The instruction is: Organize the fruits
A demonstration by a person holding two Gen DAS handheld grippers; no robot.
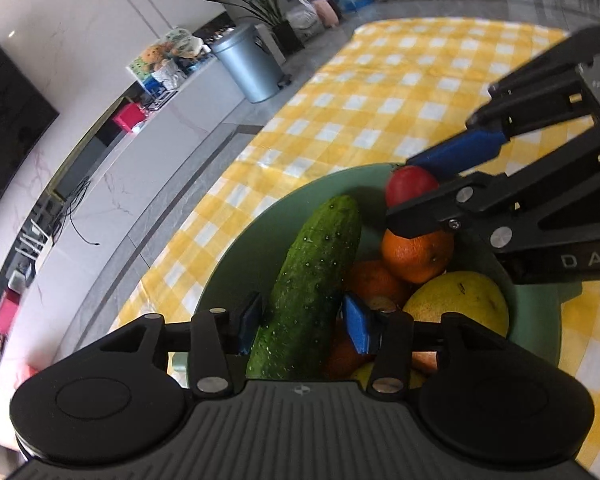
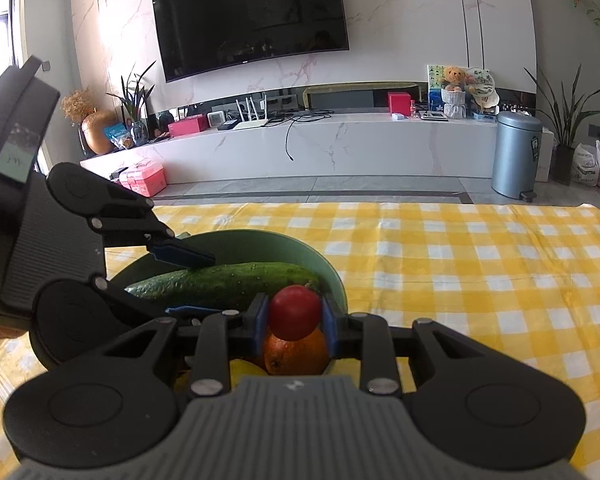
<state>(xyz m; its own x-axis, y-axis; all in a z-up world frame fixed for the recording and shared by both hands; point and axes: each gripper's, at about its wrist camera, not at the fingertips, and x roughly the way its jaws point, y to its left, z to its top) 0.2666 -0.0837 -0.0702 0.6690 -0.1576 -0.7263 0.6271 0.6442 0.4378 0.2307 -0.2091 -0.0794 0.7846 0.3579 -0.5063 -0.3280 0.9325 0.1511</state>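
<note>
A green bowl (image 1: 236, 256) on the yellow checked cloth holds a cucumber (image 1: 312, 280), oranges (image 1: 416, 256), a yellow-green pear (image 1: 460, 300) and other fruit. My left gripper (image 1: 304, 324) has its blue pads on either side of the cucumber's near end, shut on it. My right gripper (image 2: 294, 320) is shut on a red tomato (image 2: 294, 312), held just above an orange (image 2: 296, 354) in the bowl (image 2: 324, 264). The right gripper also shows in the left wrist view (image 1: 416, 178), with the tomato (image 1: 408, 188). The left gripper shows at the left of the right wrist view (image 2: 196, 284), on the cucumber (image 2: 228, 284).
The yellow and white checked cloth (image 2: 460, 280) spreads to the right of and behind the bowl. A grey bin (image 2: 516, 156) stands on the floor beyond the table. A white TV bench (image 2: 320, 152) with a TV above it runs along the wall.
</note>
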